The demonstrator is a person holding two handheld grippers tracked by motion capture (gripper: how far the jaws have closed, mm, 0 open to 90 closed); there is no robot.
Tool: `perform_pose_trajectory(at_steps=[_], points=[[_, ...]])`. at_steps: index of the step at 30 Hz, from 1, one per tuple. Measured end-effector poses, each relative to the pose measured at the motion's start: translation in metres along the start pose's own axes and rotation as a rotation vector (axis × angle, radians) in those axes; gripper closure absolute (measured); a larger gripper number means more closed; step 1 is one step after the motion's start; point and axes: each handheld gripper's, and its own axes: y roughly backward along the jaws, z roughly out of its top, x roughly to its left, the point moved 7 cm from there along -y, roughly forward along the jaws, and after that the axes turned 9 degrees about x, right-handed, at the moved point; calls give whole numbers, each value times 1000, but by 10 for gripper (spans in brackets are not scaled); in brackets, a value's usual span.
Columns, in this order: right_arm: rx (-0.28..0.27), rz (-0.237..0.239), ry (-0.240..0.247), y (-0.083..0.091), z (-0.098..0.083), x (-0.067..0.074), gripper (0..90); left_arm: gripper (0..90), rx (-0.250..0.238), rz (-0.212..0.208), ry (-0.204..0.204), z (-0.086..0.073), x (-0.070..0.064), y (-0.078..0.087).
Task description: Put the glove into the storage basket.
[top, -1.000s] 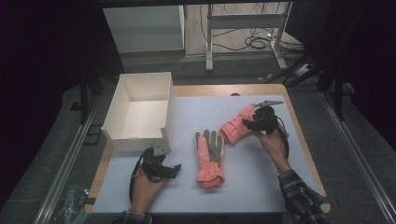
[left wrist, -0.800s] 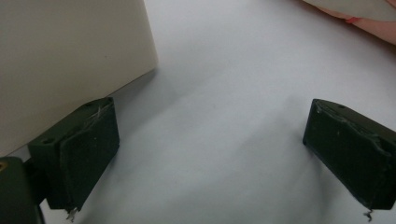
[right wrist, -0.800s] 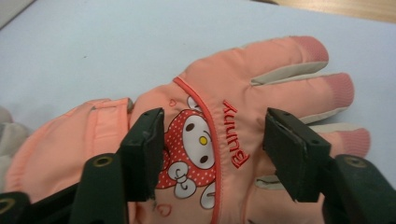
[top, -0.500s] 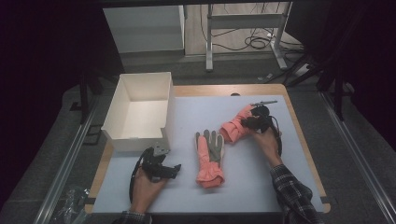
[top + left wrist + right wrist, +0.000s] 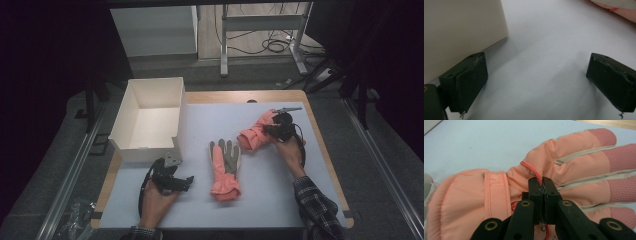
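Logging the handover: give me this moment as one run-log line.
right gripper: jaws just closed, shut on far glove | left gripper: open, beside box | near glove: flat on table

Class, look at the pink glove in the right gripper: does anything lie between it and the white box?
Yes. The other glove, palm up, lies on the mat between the held glove and the box. Lifting over it should clear.

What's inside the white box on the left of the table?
The white box looks empty: its pale floor and inner walls show in the high view, with nothing lying in it. The strip of floor right behind its near wall is covered, so I can't vouch for that.
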Motion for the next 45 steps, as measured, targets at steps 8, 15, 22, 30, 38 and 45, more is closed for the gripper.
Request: perform_pose_trajectory(at_steps=[8, 15, 22, 30, 38, 45], points=[[-13, 28, 10, 18, -4, -10, 867, 36, 0, 0, 0, 0, 0, 0], [-26, 61, 59, 36, -9, -11, 866, 36, 0, 0, 0, 0, 0, 0], [-28, 94, 106, 52, -15, -3, 865, 36, 0, 0, 0, 0, 0, 0], [-31, 129, 164, 66, -19, 10, 864, 36, 0, 0, -1, 0, 0, 0], [-29, 165, 214, 73, -25, 24, 863, 36, 1, 0, -1, 0, 0, 0], [-43, 216, 281, 83, -26, 43, 863, 36, 0, 0, 0, 0, 0, 0]])
